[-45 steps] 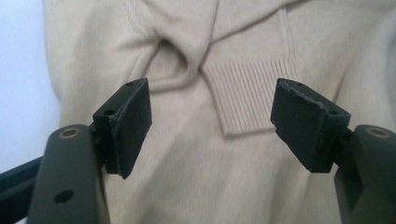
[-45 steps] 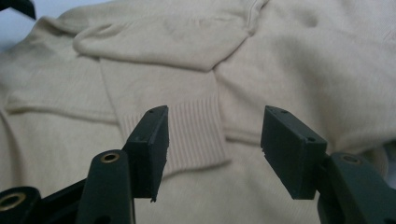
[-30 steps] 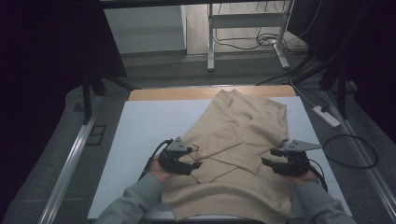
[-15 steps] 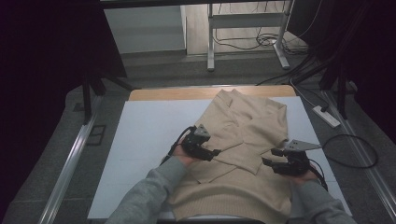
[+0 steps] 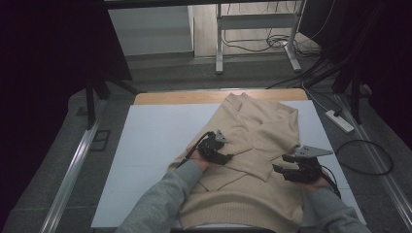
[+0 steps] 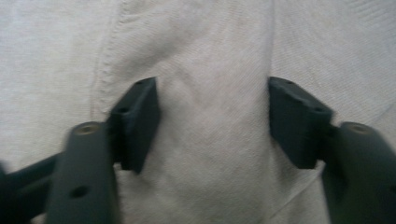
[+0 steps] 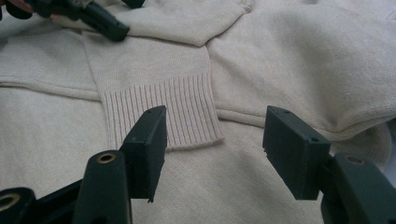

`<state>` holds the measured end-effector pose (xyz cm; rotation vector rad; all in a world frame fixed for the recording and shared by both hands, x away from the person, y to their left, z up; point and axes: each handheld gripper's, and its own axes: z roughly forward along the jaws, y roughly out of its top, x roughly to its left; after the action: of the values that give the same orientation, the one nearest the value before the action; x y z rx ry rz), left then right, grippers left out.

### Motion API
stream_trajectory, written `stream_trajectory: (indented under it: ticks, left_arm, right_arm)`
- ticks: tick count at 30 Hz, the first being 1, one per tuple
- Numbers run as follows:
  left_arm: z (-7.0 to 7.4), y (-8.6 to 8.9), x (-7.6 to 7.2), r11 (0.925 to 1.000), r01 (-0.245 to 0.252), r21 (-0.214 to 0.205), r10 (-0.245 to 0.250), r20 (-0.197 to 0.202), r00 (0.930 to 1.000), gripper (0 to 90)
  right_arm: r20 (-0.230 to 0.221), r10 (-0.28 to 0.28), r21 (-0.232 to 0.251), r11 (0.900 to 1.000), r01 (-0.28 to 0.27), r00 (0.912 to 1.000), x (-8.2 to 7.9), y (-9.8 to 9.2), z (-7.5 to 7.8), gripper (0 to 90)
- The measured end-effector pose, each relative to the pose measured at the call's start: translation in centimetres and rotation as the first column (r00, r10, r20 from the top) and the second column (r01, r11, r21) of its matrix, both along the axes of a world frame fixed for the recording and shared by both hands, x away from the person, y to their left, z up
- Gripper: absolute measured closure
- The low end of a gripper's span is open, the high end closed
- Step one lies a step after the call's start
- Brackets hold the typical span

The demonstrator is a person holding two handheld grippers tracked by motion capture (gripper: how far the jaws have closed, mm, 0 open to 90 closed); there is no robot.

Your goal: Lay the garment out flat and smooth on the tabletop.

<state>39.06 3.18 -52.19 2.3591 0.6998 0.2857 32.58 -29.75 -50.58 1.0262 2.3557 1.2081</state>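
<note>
At the near edge of the white table (image 5: 145,145), I see the beige sweater (image 5: 252,194) hanging just over the rim, spreading away toward the far wooden strip (image 5: 170,97). To its left the tabletop lies bare and wide; to its right only a narrow band of white remains. My right gripper (image 5: 283,170) hovers low over the sweater's near right part, the forearm coming in from the near side, jaws standing apart with nothing between them; ahead of them lies the ribbed cuff (image 7: 161,112) of a folded sleeve. Farther in, my left gripper (image 5: 224,156) points right, pressed down on the sleeve's fabric, its jaws half-wide and just closing, knit bunched between them but not yet pinched.
</note>
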Motion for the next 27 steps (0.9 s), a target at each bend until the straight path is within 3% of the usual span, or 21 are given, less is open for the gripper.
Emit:
stream_trajectory:
  ticks: [5,9,11,15,16,19,24,27]
  left_arm:
    - [0.4,0.6,0.0,0.9997,0.014,-0.021,-0.014,0.016,0.9998,74.4]
    - [1.2,1.8,0.2,0.9966,-0.004,-0.082,0.006,0.03,0.9995,79.5]
    - [1.9,3.1,0.6,0.99,-0.033,-0.138,0.038,0.034,0.9987,79.5]
    - [3.0,6.0,1.6,0.9705,-0.116,-0.211,0.125,0.028,0.9918,79.5]
    - [3.3,6.9,1.9,0.9618,-0.143,-0.233,0.152,0.021,0.9882,79.5]
    - [3.7,8.8,2.6,0.9461,-0.191,-0.261,0.203,0.017,0.9791,79.5]
    - [3.6,11.8,4.1,0.9232,-0.273,-0.271,0.282,-0.005,0.9594,79.5]
    - [3.2,13.5,4.8,0.8958,-0.324,-0.304,0.33,-0.033,0.9435,79.5]
  right_arm:
    - [0.003,-0.004,-0.006,1.0,0.004,1.0,0.0,0.0,0.0,39.9]
    - [0.005,-0.005,-0.006,1.0,0.005,1.0,0.0,-0.1,0.0,39.9]
    - [0.007,-0.007,-0.006,1.0,0.007,1.0,0.0,-0.1,0.1,39.9]
    - [0.007,-0.009,-0.006,0.9999,0.009,0.9999,0.0,-0.1,0.1,40.0]
    - [0.006,-0.009,-0.008,0.9999,0.009,0.9999,0.0,-0.1,0.1,40.0]
    - [0.005,-0.007,-0.009,0.9999,0.007,1.0,0.0,-0.1,0.0,40.0]
    - [0.002,-0.008,-0.012,0.9999,0.008,1.0,0.0,-0.1,0.0,40.0]
    - [0.002,-0.008,-0.012,0.9999,0.008,1.0,0.0,-0.1,0.0,40.0]
